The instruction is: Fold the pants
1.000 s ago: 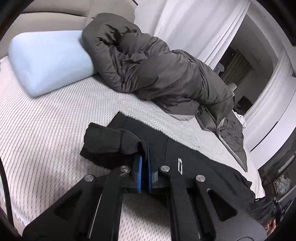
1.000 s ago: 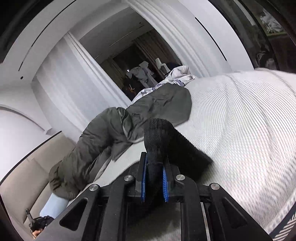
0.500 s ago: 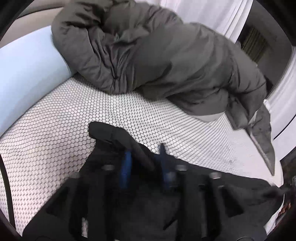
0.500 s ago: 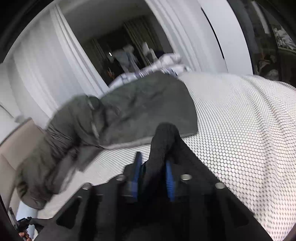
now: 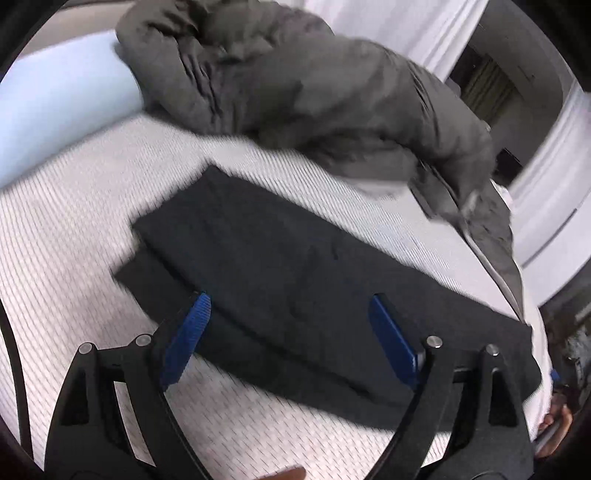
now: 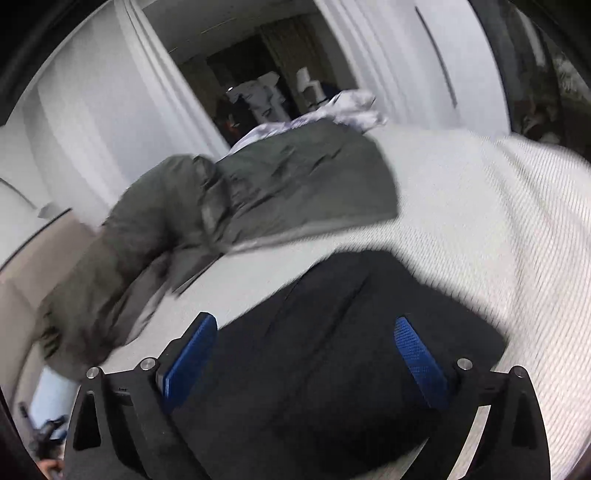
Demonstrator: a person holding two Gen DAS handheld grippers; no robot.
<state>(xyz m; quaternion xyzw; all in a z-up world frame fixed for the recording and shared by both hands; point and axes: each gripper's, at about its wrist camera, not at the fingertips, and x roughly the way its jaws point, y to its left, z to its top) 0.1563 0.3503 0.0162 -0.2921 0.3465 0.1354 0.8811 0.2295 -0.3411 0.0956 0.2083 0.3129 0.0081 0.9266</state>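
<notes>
The black pants (image 5: 295, 266) lie flat on the white bed (image 5: 74, 240), folded over lengthwise with one layer on top of the other. My left gripper (image 5: 288, 314) is open and empty, its blue pads spread wide just above the near edge of the pants. In the right wrist view the pants (image 6: 332, 350) lie under my right gripper (image 6: 304, 328), which is also open and empty above the other end.
A grey duvet (image 5: 314, 92) is heaped along the far side of the bed; it also shows in the right wrist view (image 6: 258, 192). A light blue pillow (image 5: 55, 110) lies at the far left. White curtains (image 5: 388, 26) hang beyond the bed.
Both grippers were shut on the pants fabric and carried it over; now both have opened and let go, and the pants lie folded flat on the bed.
</notes>
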